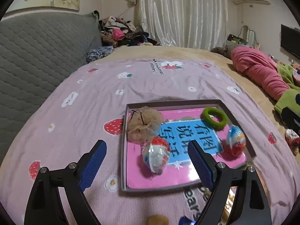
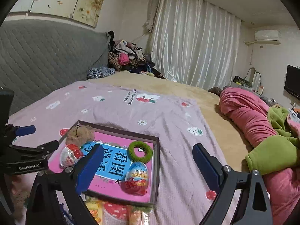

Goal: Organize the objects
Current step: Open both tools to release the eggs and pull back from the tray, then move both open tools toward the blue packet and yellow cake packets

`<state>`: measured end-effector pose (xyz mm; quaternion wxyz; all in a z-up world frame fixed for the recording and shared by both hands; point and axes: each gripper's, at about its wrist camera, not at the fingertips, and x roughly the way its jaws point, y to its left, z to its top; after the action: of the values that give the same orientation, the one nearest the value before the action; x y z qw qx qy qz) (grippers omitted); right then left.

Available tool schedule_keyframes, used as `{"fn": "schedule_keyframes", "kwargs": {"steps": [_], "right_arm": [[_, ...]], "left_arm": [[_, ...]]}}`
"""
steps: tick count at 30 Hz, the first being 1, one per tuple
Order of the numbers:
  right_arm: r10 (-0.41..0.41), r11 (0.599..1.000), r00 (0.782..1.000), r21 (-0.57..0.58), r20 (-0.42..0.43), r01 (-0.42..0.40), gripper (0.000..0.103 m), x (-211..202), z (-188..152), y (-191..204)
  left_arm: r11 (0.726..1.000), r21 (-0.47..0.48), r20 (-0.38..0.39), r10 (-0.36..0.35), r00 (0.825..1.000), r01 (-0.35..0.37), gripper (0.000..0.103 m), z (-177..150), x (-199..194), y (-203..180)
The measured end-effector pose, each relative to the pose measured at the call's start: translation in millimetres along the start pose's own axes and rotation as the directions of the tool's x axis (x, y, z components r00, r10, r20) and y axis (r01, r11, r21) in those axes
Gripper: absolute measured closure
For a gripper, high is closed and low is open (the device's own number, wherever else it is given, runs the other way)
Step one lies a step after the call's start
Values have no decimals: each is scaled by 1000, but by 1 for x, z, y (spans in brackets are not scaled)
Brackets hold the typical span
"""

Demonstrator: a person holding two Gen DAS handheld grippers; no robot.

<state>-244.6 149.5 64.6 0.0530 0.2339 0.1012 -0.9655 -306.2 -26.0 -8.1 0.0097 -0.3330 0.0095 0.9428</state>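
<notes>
Snack packets cut off at bottom edge; pink book title partly hidden by egg toys.

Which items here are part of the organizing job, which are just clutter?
Job:
- shallow box
- pink book
- beige scrunchie
- green hair ring
- two foil eggs

Lying about:
- clothes pile
- pink bedding roll
- green garment
- TV

Left tongs agape, right tongs agape, empty
</notes>
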Motion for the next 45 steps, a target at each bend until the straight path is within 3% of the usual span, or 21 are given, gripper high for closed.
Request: {"fn": "schedule_keyframes", "kwargs": {"steps": [6,9,14,28,45], "right_arm": [[-22,998,999,-52,-26,20,5,-30,7,2],[-8,998,1000,-66,-27,6,4,-49,9,2],[-10,996,1000,-89,-17,8,4,-82,11,4],[24,1000,999,-14,22,-24,2,-171,20,-16],[-3,999,1000,-32,9,3,1,-237,-10,-26]], "left_arm": [[1000,-13,17,-16,1000,16,12,-10,-41,-8],[1000,17,7,8,1000,-8,0,-10,-58,-15],[1000,18,9,6,1000,-6,0,-7,-94,-17],[999,6,66,50,997,-51,0,-13,-213,-17],[999,23,88,44,995,-46,0,-49,-287,-34]]}}
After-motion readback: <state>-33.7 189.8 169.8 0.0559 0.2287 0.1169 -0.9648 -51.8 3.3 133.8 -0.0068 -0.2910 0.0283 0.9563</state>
